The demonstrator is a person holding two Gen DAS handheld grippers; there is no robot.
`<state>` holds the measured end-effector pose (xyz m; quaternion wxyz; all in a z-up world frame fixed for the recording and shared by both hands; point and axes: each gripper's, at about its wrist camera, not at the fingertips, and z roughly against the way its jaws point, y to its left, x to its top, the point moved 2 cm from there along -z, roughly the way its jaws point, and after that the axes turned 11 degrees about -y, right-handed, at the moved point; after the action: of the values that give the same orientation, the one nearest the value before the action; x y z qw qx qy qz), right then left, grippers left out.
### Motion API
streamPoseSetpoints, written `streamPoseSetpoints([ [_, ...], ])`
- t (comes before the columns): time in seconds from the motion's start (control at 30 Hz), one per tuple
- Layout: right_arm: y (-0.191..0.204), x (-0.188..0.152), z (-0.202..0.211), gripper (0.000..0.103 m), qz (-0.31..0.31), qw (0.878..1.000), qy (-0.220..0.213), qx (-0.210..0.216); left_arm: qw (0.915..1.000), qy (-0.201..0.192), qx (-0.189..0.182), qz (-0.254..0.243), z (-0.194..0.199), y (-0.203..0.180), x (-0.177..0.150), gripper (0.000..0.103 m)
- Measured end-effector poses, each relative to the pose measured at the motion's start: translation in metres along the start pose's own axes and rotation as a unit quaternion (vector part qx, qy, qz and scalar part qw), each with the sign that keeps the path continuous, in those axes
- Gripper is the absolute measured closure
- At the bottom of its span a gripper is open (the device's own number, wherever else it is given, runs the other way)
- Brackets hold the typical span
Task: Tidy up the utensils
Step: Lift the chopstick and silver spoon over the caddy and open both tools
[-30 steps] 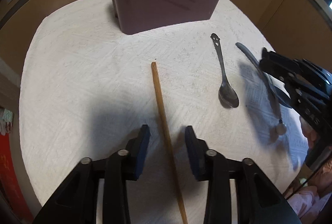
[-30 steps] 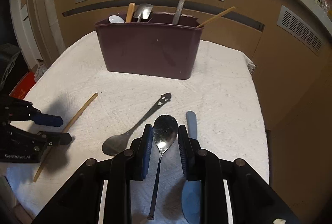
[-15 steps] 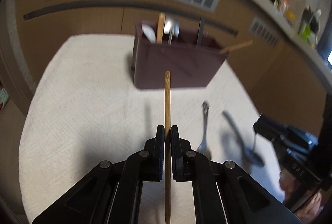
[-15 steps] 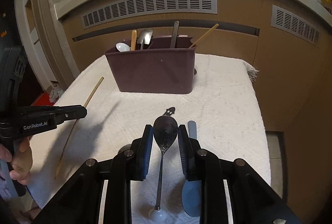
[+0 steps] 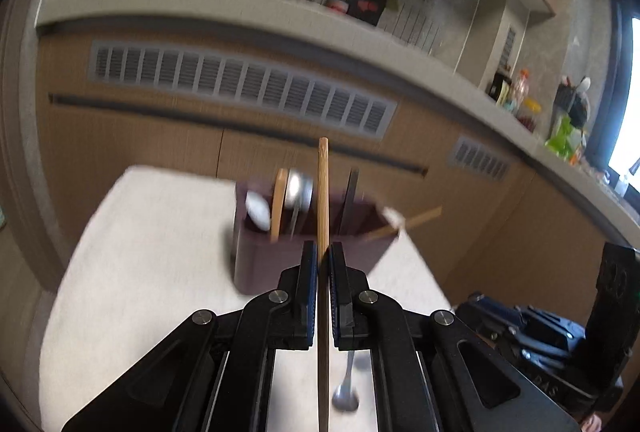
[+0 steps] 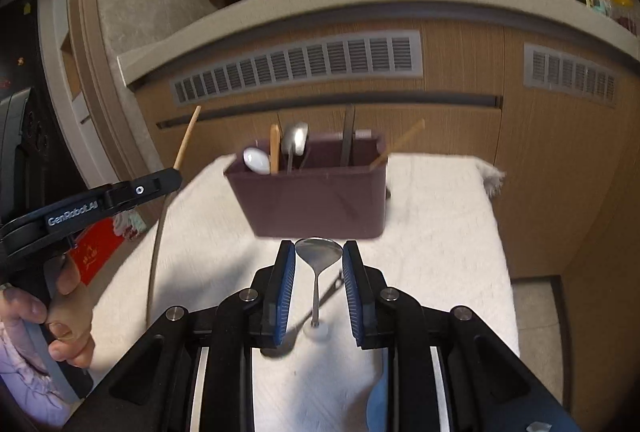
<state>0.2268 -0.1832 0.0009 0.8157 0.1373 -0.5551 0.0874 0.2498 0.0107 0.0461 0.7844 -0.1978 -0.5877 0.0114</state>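
**Both jaws loaded, held above the surface**

Left gripper [image 5: 323,257]: jaws fully closed on a chopstick [image 5: 323,192], pinched partway along its length; the stick runs straight out ahead, tip up. In the right wrist view the same chopstick [image 6: 186,140] slants up past the left gripper [image 6: 168,178], held by a hand [image 6: 60,308].

Right gripper [image 6: 319,256]: jaws narrowly apart, clamping a metal spoon [image 6: 319,252] by the bowl edges, handle pointing back toward the camera, white knob at its end.

Beyond: maroon caddy [image 6: 316,204] standing on the white cloth-covered surface [image 6: 440,232], holding a white spoon, wooden handle, metal spoon, dark handle and 1 leaning chopstick. Another spoon [image 5: 345,396] lies on the cloth below the left gripper. Blue utensil [image 6: 378,404] lies on the cloth under the right gripper.
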Motion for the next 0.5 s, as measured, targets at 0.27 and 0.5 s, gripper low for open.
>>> streamPoseSetpoints([
  [0.27, 0.019, 0.113, -0.006, 0.082, 0.076, 0.991, -0.114, -0.008, 0.9863, -0.16, -0.009, -0.037, -0.041, -0.021, 0.088, 0.097],
  [0.5, 0.006, 0.151, -0.055, 0.082, 0.09, 0.99, -0.107, -0.023, 0.9816, -0.185, 0.019, -0.042, -0.107, -0.004, 0.101, 0.097],
])
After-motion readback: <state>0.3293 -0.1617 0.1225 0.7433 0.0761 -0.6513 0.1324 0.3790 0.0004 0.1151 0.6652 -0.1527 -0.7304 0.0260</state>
